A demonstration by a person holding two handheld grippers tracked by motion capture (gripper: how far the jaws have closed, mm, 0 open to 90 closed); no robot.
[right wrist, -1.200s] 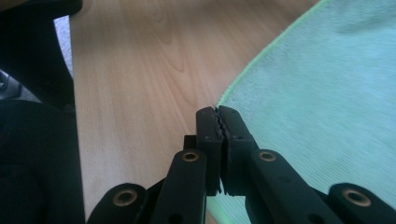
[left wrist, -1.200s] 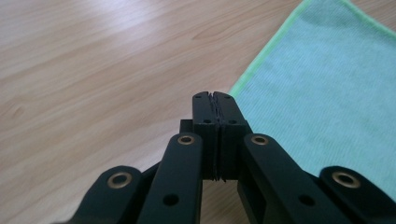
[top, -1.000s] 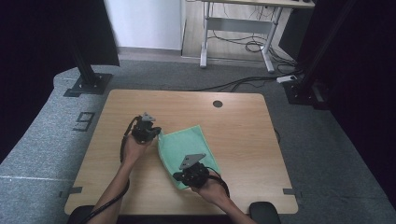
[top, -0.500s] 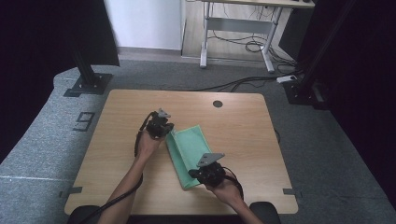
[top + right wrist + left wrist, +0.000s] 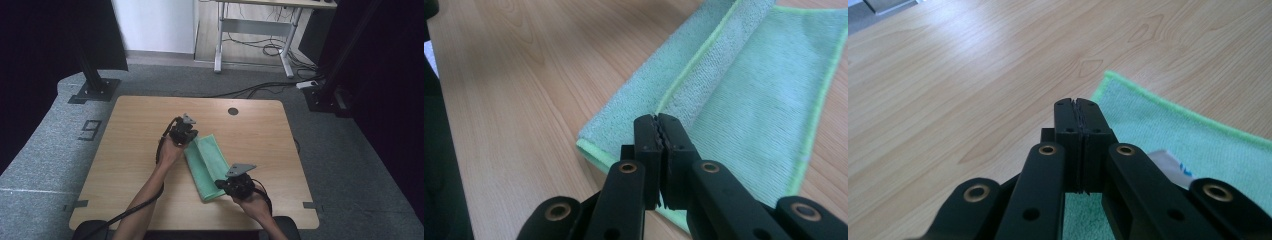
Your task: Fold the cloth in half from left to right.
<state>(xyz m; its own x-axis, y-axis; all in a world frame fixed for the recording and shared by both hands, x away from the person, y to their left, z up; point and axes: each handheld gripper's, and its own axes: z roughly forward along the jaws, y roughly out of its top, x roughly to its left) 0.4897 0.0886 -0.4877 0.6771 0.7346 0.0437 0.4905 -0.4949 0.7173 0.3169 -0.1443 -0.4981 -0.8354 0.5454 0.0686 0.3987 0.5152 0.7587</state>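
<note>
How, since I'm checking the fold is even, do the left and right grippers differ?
Left gripper sits at the green cloth's far end, right gripper at its near end. A white label lies by the left gripper; a folded flap runs from the right gripper. Both are shut.

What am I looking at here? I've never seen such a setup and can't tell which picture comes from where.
There is no robot here: a person works two handheld grippers at a wooden table. The wide picture comes from a camera above, looking down on the table. The two close-ups come from cameras riding on the left gripper and the right gripper, each looking along its own two black fingers. A green cloth, partly folded lengthwise, lies on the table between the grippers. Both pairs of fingers are shut right over the cloth. Whether they pinch its edge I cannot tell.
</note>
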